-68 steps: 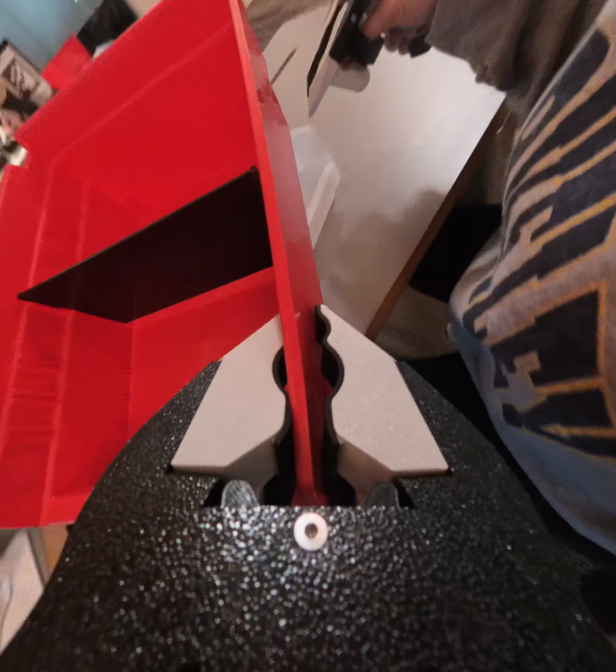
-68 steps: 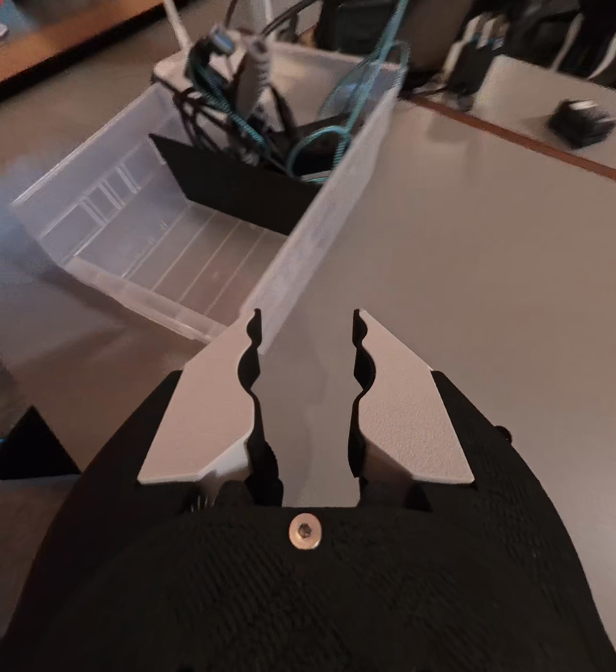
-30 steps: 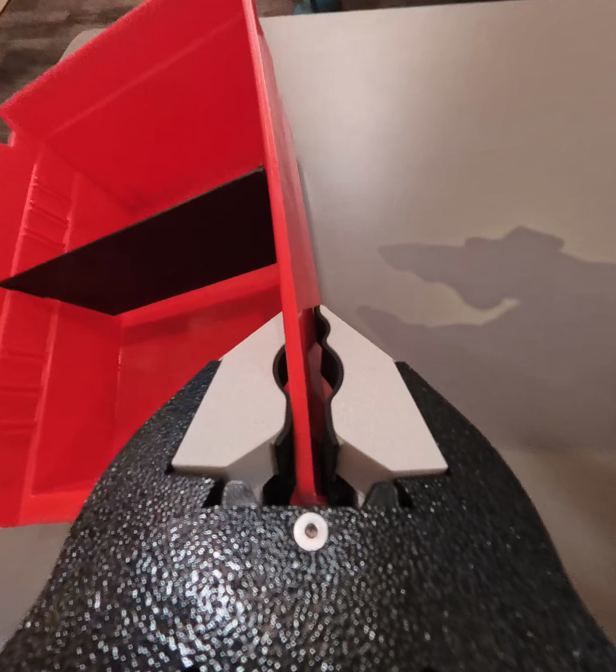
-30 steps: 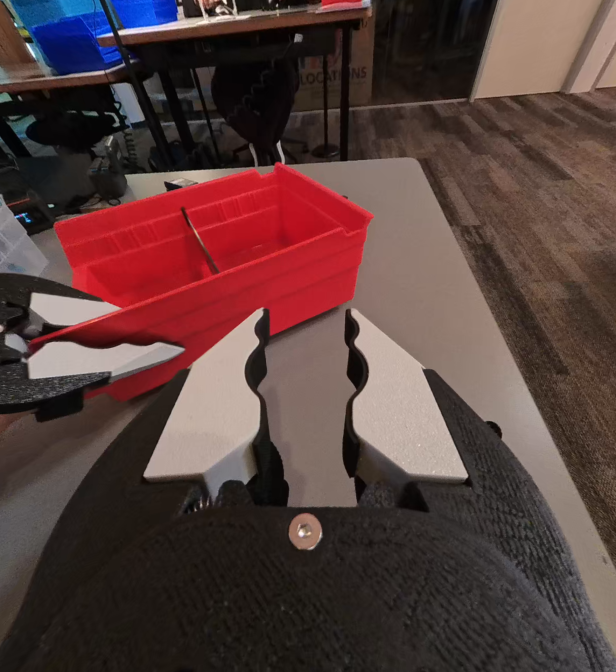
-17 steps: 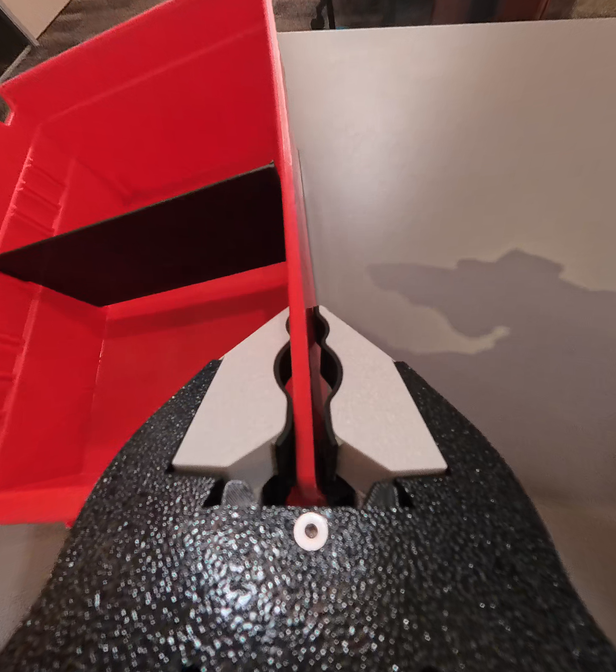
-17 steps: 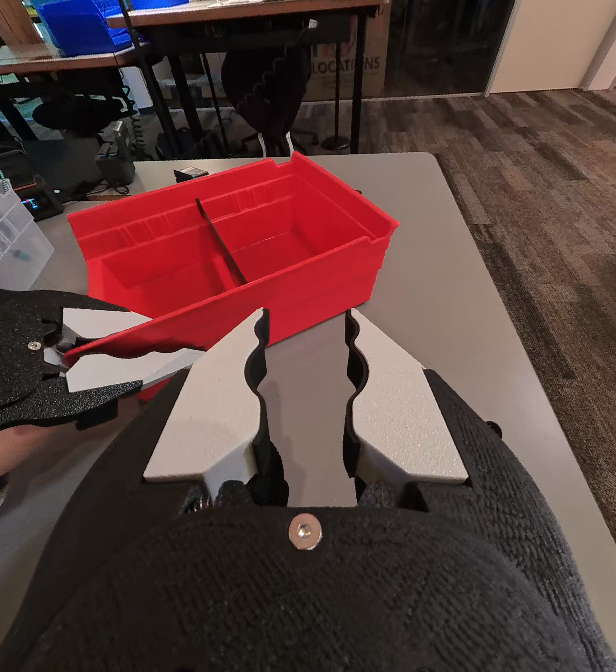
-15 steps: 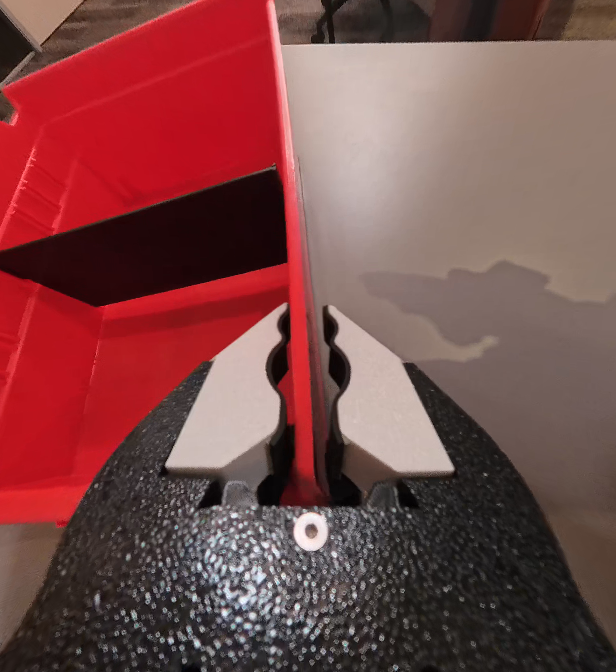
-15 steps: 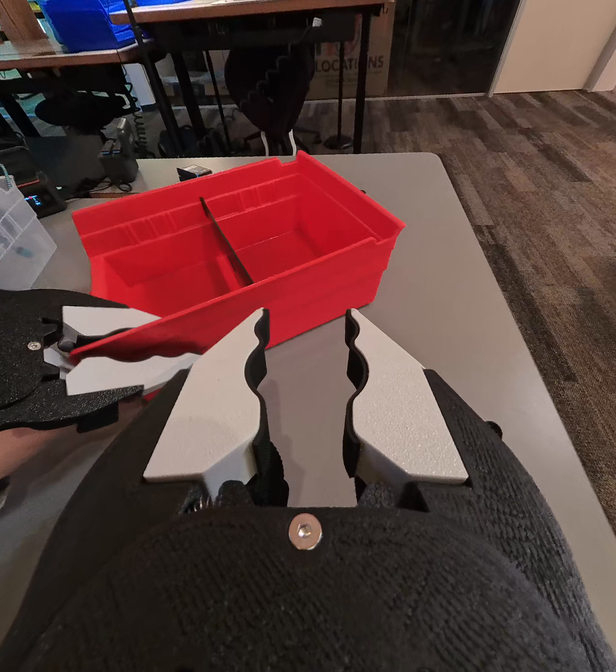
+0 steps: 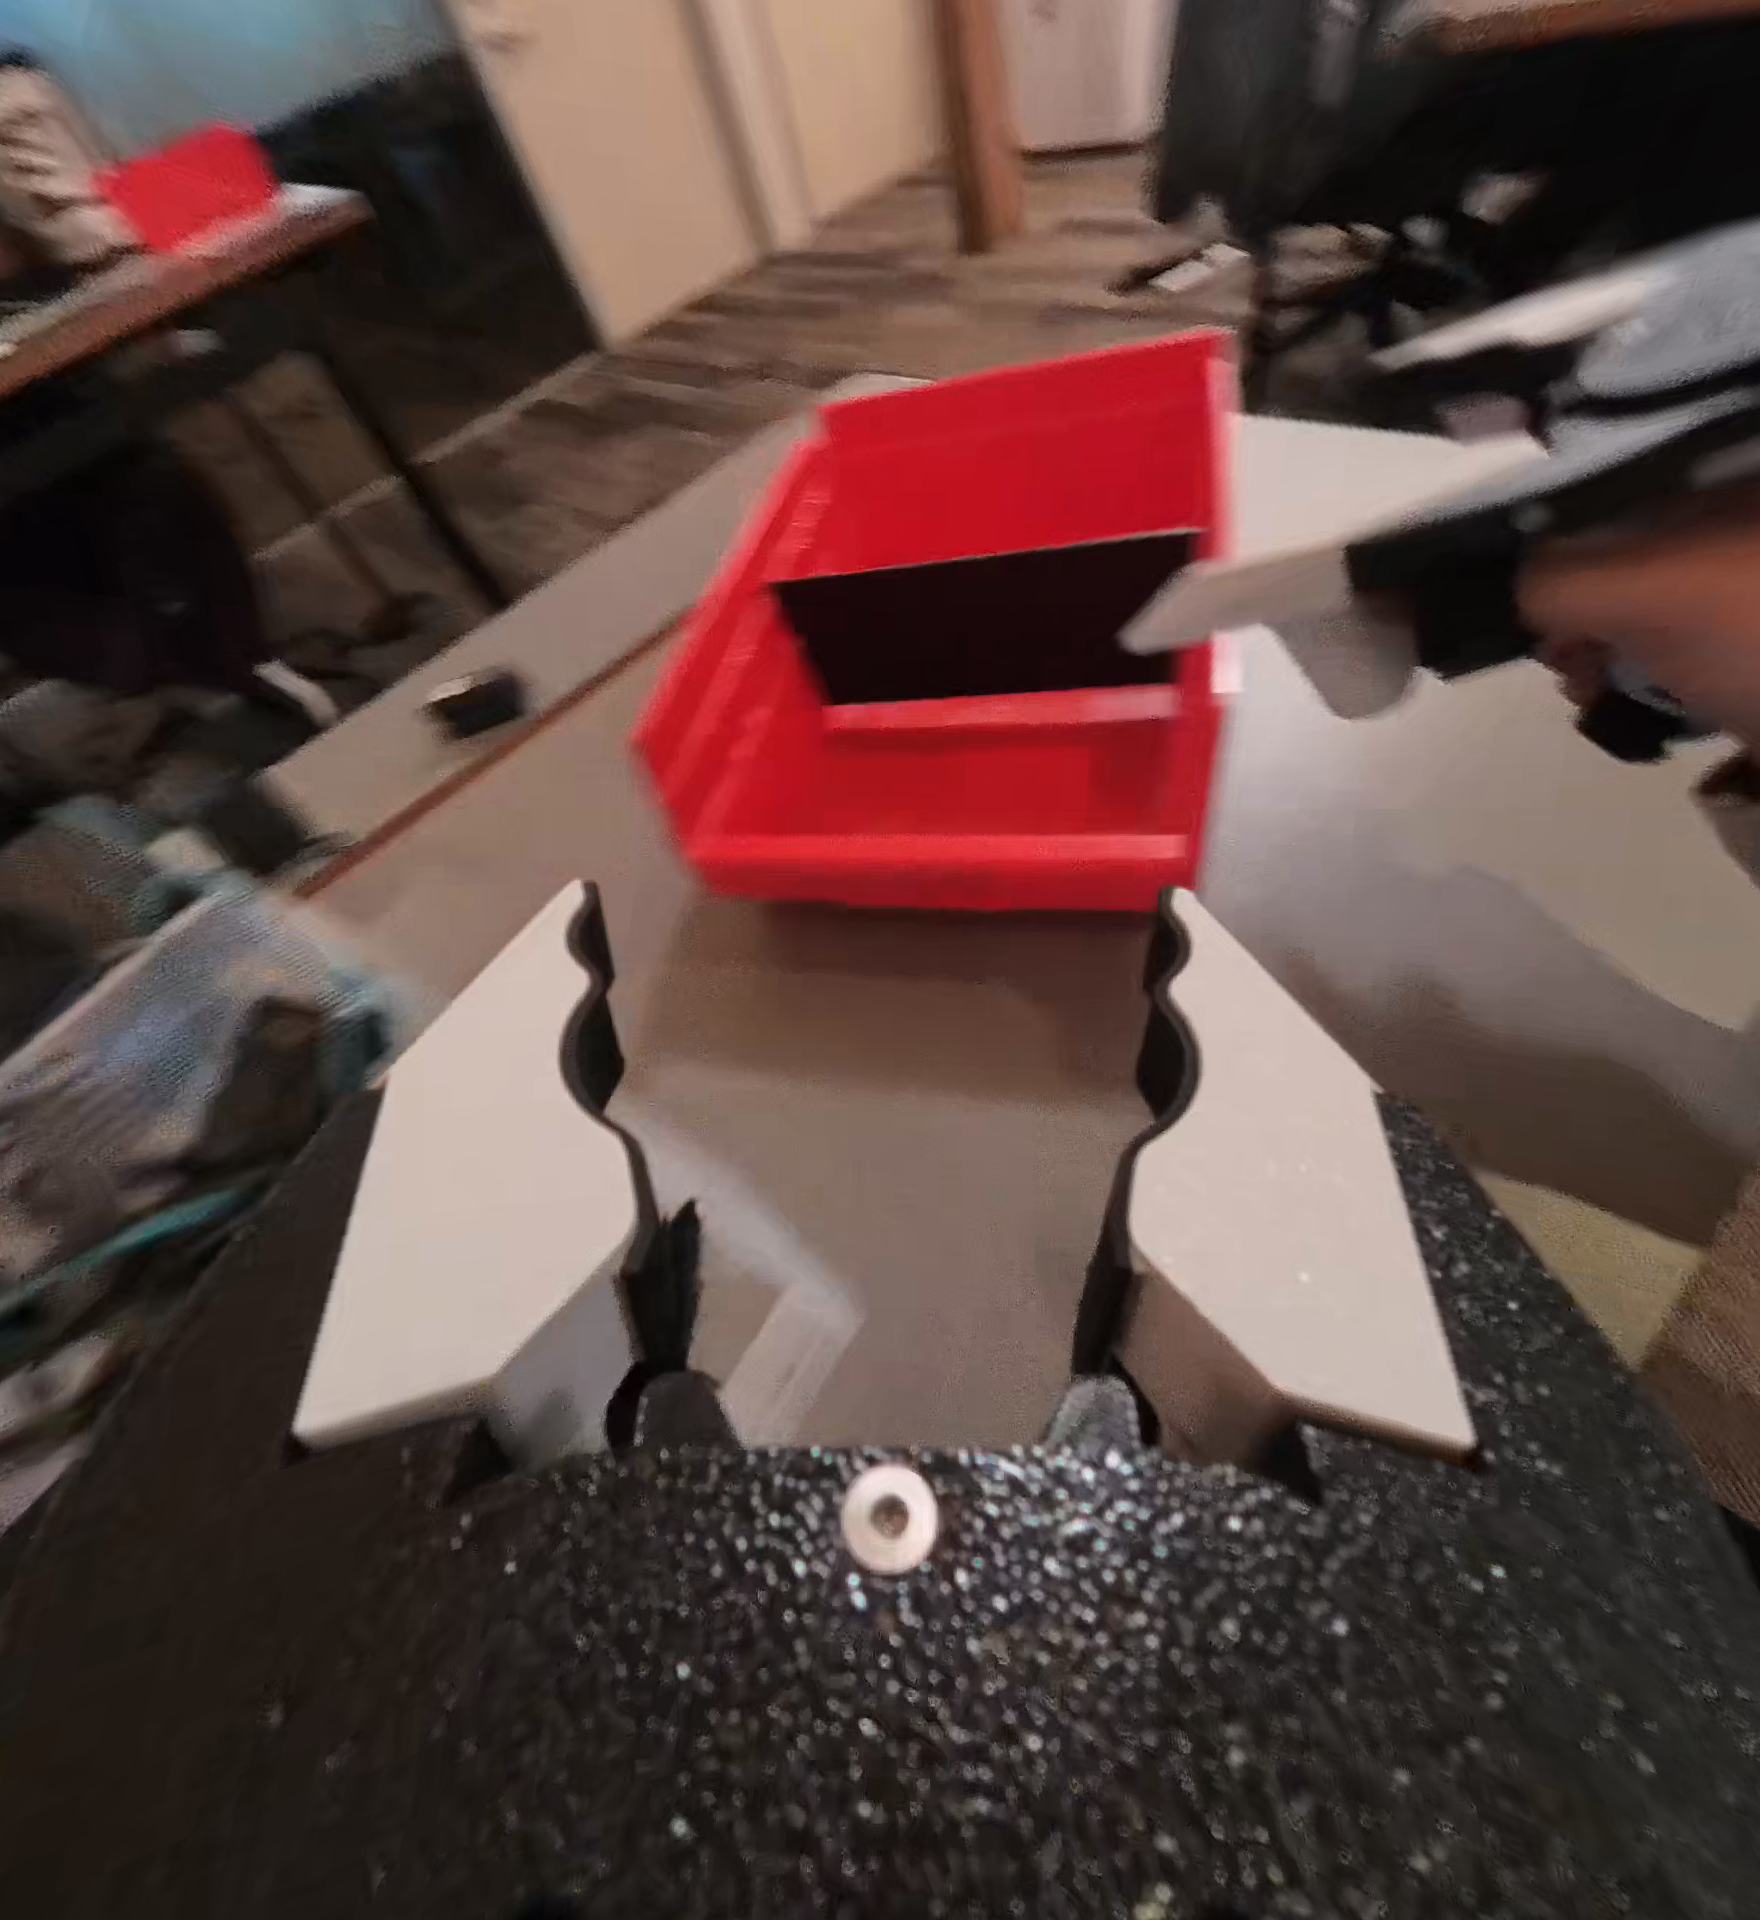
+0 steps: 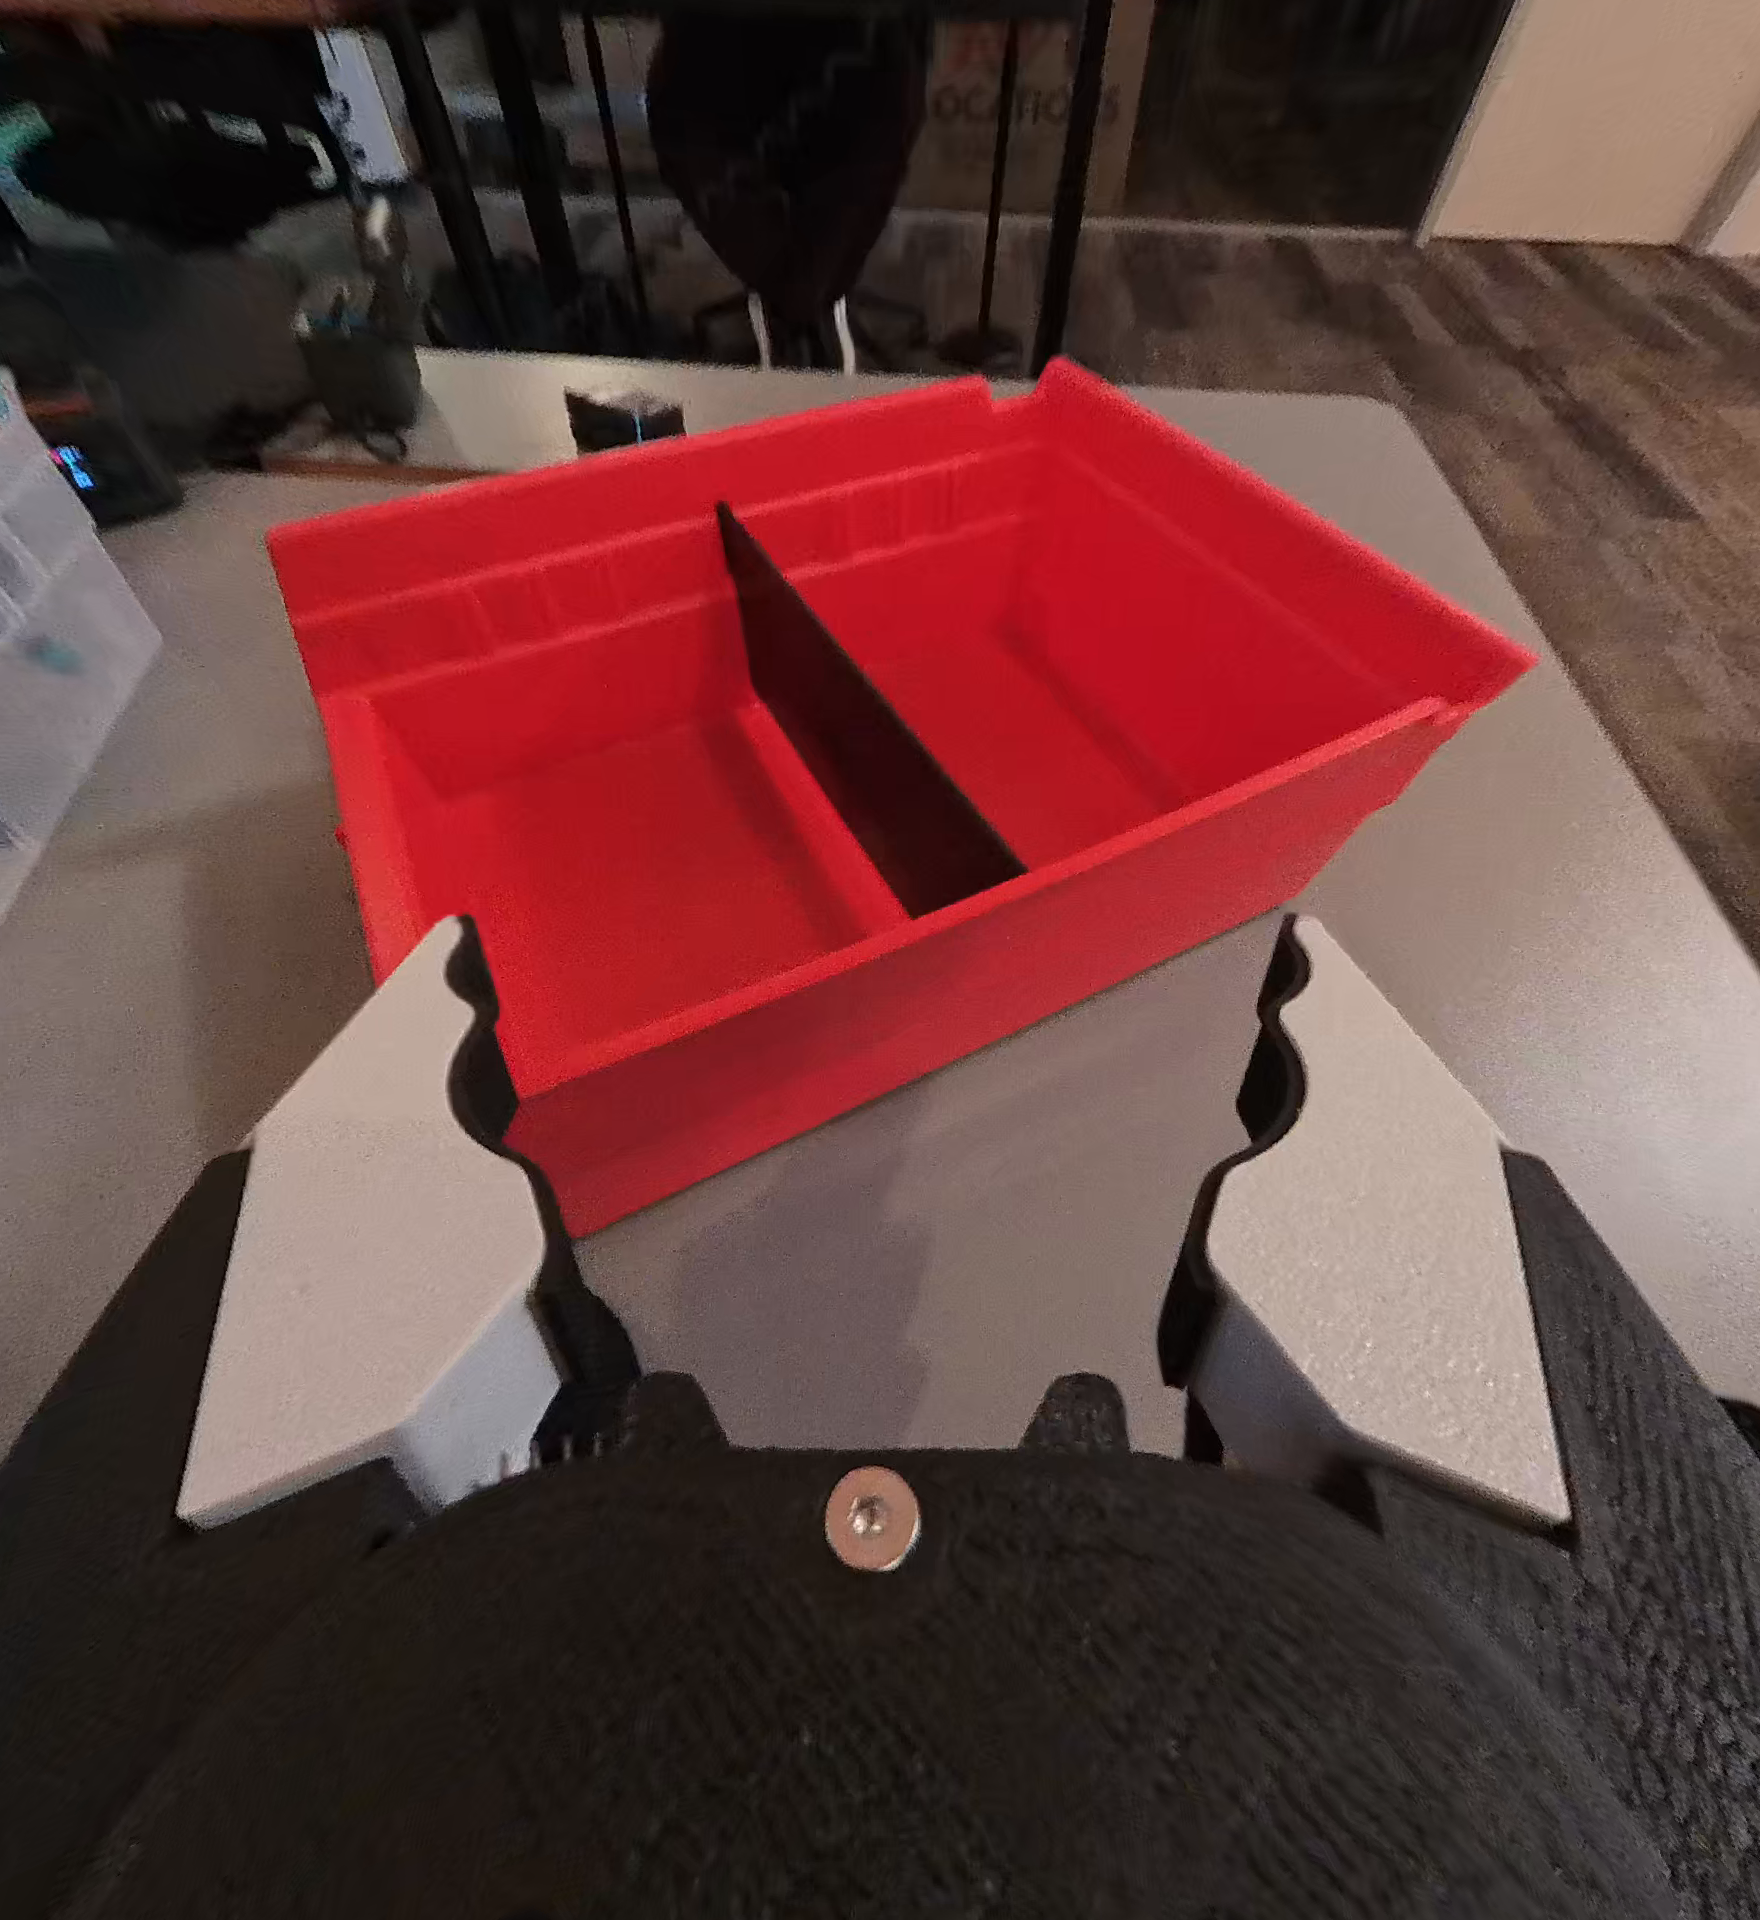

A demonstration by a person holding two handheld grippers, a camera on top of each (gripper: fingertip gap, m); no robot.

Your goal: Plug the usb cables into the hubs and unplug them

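Note:
No USB cable or hub shows in either view. A red bin [image 10: 959, 997] with a black divider [image 10: 855, 748] stands on the grey table [image 10: 1478, 987], and both of its compartments are empty. My right gripper [image 10: 876, 925] is open wide and empty, just above the bin's near wall. My left gripper [image 9: 876, 894] is open wide and empty, a short way back from the bin's [image 9: 959, 821] end wall. The right gripper also shows in the left wrist view [image 9: 1250, 499], held by a hand over the bin's right wall.
A clear plastic box [image 10: 3, 623] stands at the table's left; it shows blurred in the left wrist view [image 9: 128, 1091]. A small black object [image 10: 627, 416] lies behind the bin. The table's right edge drops to a wooden floor [image 10: 1634, 416]. Desks and chairs stand beyond.
My left gripper let go of the bin's side wall, opened wide and drew back from the bin. My right gripper opened wider and moved forward over the bin's near wall.

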